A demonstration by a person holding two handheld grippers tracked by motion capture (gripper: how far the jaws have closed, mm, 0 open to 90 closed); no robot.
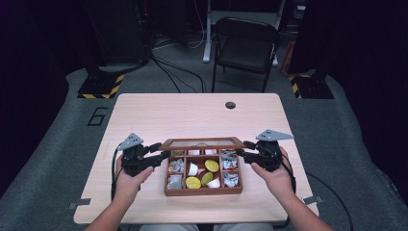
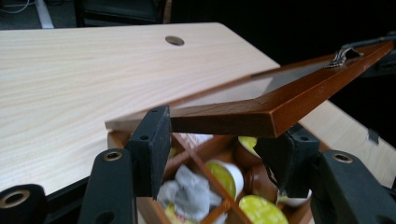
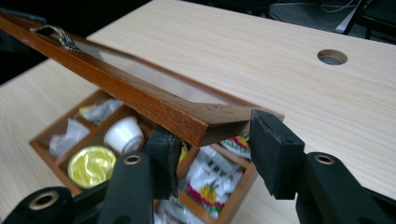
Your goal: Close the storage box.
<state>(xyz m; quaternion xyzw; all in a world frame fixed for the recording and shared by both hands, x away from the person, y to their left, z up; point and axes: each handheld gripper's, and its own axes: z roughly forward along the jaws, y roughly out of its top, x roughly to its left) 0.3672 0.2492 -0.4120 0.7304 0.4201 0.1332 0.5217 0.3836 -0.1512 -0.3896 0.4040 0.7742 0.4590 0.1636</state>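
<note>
Step in hand: swinging the glass-paned lid (image 1: 203, 143) of the wooden compartment box (image 1: 202, 191), both ends being carried together. Lid standing tilted above the box, rear edge low along the box's back wall, front edge with its metal handle (image 3: 56, 35) raised clear of the compartments. Not determinable whether opening or closing.

Left hand-held gripper (image 1: 161, 156): reaching in at the box's left side, jaws partly closed, pads pressing on the left end of the lid frame. Right hand-held gripper (image 1: 243, 151): reaching in at the box's right side, likewise partly closed, clamping the right end of the frame at its corner. Nothing else being held by either.

Contents lying exposed inside the box: yellow-topped pods (image 1: 211, 165) and white cups in the middle compartments, wrapped sachets (image 1: 231, 179) in the compartments along both sides. Box resting on the counter (image 1: 192, 113), on the person's side of it, well apart from the cable hole (image 1: 230, 105) beyond the box.

Next move, as judged: carrying both ends through the same arc at the same pace, keeping the frame untwisted on its hinge; holding the clamp until the lid is resting either fully back behind the box or flat on the box's rim, then releasing.
</note>
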